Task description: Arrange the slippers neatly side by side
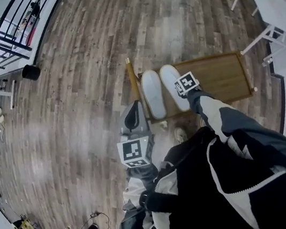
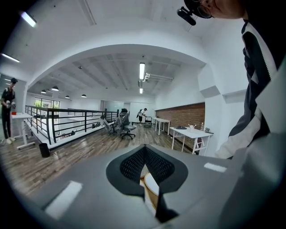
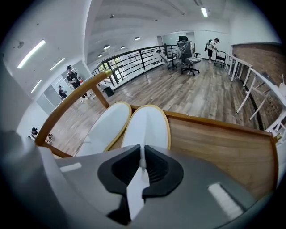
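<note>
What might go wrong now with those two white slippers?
1. The right tool pinches only a thin fold of the right slipper; the fold may slip out, or lifting away may drag the slipper crooked.
2. The left slipper lies close beside it, so any nudge may push that one out of line.

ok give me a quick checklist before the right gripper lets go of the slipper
1. Right gripper has hold of the right slipper: ok, jaws pinch a fold of its white upper.
2. Left gripper out of the job: ok, shut with nothing between its jaws.
3. Both slippers on the wooden tray: ok.
4. Left slipper beside the right one, toes pointing the same way: ok, their sides meet near the toes.
5. Heels level with each other: cannot tell, the right gripper hides the right heel.
</note>
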A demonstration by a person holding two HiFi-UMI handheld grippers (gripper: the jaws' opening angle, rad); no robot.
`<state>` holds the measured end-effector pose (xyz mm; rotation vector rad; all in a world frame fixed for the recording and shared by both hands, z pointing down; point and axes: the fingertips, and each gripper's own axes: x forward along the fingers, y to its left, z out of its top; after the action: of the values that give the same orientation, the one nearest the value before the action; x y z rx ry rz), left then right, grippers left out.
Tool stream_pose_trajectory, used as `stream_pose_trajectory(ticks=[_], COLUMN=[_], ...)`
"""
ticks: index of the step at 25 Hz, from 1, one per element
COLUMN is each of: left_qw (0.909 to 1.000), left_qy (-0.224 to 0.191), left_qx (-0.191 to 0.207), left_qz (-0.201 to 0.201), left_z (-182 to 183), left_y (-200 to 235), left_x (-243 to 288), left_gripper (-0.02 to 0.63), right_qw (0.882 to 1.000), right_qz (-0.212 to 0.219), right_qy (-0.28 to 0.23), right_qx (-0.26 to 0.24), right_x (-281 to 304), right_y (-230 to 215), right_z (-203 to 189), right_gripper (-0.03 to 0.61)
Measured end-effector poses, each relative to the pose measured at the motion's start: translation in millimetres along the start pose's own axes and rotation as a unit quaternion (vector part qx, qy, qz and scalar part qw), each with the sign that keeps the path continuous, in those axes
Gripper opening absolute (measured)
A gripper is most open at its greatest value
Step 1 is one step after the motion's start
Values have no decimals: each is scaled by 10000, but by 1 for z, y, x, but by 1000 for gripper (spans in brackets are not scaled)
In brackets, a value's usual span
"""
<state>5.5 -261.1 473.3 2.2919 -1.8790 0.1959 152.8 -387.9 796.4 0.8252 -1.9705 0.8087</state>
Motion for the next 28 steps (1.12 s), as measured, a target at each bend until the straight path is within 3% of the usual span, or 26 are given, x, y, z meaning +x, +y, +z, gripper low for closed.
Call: stream_pose_trajectory(ticks=[10,15,18,23,28], left_qw=[9999,9999,9999,9998,9995], left_qy=[120,120,123,103,90], left_qx=[-27,-34,-28,-16,-66], left_qz=[-19,-64,-105,-185,-298], left_z=[-9,-9,-10,-9,-8], left_y=[6,6,2,-4,-9], left_x=[0,4,6,9,17], left_gripper=[20,20,20,20,20], right_qw=[9989,9994,9996,9999,9986], right_qz=[-176,-121,-30,14,209], right_qy=[4,82,131,99,-452], right_qx=[427,329,249,132,-152], right_x=[16,16,17,13,-17], right_y=[2,6,8,9,19], right_z=[4,1,-1,1,29], right_gripper=[26,42,121,156,150])
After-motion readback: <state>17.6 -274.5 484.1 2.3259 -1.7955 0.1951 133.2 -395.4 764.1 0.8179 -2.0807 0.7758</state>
